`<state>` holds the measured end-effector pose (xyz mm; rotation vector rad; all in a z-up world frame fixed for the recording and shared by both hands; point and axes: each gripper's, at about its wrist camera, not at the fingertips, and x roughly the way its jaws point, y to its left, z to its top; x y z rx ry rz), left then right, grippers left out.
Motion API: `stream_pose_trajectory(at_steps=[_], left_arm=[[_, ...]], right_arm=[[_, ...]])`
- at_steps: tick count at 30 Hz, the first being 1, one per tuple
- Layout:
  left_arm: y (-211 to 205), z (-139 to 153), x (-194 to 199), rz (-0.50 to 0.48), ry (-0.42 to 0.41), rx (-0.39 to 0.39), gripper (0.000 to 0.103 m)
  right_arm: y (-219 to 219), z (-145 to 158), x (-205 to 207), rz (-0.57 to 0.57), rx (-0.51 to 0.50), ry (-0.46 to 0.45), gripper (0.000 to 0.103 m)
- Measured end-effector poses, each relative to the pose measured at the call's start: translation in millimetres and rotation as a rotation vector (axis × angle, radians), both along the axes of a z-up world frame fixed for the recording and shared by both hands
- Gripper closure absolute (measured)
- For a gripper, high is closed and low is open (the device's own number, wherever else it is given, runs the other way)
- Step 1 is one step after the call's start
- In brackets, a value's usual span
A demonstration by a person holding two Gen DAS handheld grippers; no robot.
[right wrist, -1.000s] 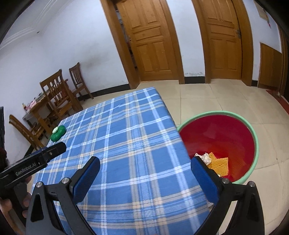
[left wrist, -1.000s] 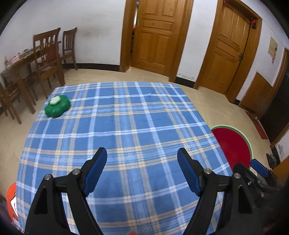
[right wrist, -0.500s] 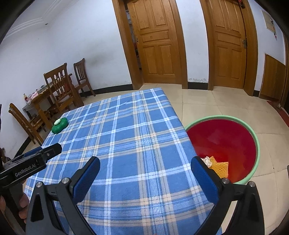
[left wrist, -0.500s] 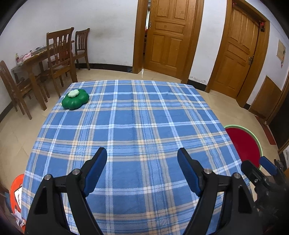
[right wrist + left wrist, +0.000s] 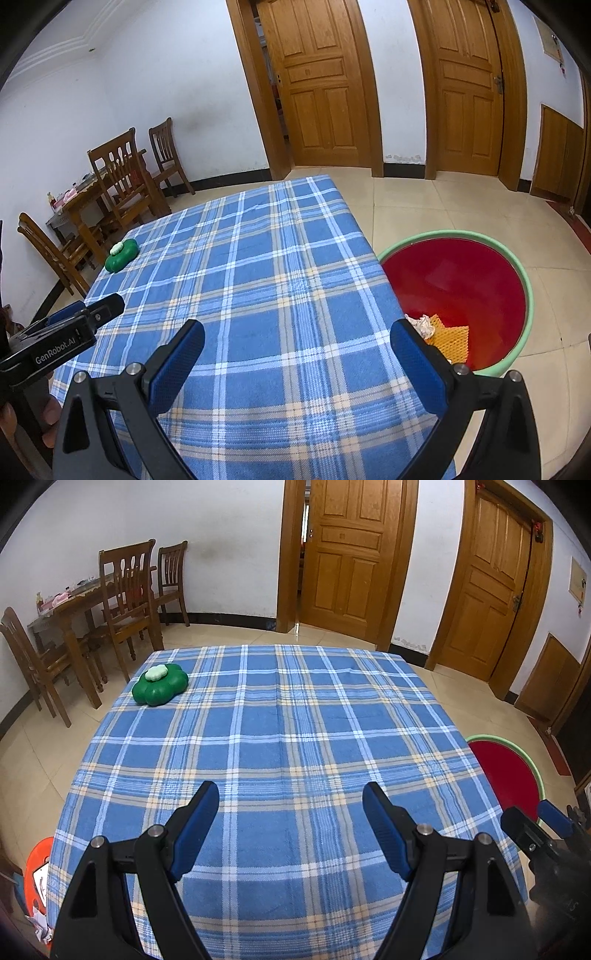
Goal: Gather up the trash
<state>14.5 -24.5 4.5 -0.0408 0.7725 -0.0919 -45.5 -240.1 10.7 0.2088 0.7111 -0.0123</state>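
Note:
My left gripper (image 5: 290, 812) is open and empty above the near part of the blue plaid tablecloth (image 5: 280, 746). My right gripper (image 5: 297, 343) is open and empty above the table's near right part (image 5: 258, 280). A red basin with a green rim (image 5: 461, 284) stands on the floor right of the table; it also shows in the left wrist view (image 5: 506, 771). Inside it lie a crumpled white paper (image 5: 421, 324) and a yellow mesh piece (image 5: 448, 341). A green flower-shaped object (image 5: 160, 683) with a pale top sits at the table's far left corner.
A wooden dining table with chairs (image 5: 110, 602) stands at the left wall. Two wooden doors (image 5: 343, 561) are at the back. An orange object (image 5: 37, 871) with white scraps lies on the floor at the left. The right gripper shows in the left wrist view (image 5: 546, 834).
Both grippers have pulled back and risen, so more of the table and room is in view. The jaws stay open and empty.

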Motion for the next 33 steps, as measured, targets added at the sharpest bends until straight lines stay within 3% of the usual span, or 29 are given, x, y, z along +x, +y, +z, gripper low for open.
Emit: stream_pose_trajectory(at_steps=[33], left_arm=[[0.3, -2.8, 0.7, 0.004, 0.005, -0.005, 0.024]], right_arm=[[-2.2, 2.6, 0.7, -0.001, 0.002, 0.003, 0.001]])
